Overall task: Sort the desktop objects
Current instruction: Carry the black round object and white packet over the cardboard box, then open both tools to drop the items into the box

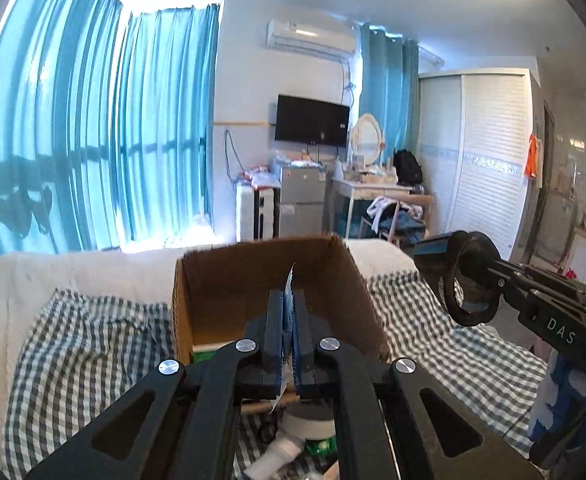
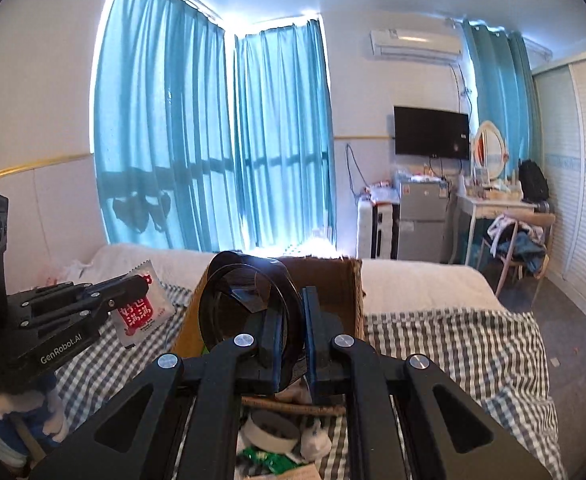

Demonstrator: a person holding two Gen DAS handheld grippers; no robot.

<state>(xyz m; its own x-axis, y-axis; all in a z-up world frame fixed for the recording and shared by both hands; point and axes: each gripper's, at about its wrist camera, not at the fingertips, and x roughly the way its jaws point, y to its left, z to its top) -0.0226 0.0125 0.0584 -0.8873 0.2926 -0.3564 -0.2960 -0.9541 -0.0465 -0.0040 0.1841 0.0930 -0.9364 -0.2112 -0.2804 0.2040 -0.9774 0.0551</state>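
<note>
Left tongs pinch a snack sachet, right tongs clamp a black ring — carry both squarely over the cardboard box before letting go.

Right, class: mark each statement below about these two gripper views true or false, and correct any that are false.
1. The left gripper is shut on a thin white and red packet. True.
2. The right gripper holds nothing. False: it is shut on a black ring-shaped object.
3. An open cardboard box stands on the checked cloth. True.
4. The curtains are red. False: they are blue.
5. A white roll of tape lies on the cloth below the grippers. True.
</note>
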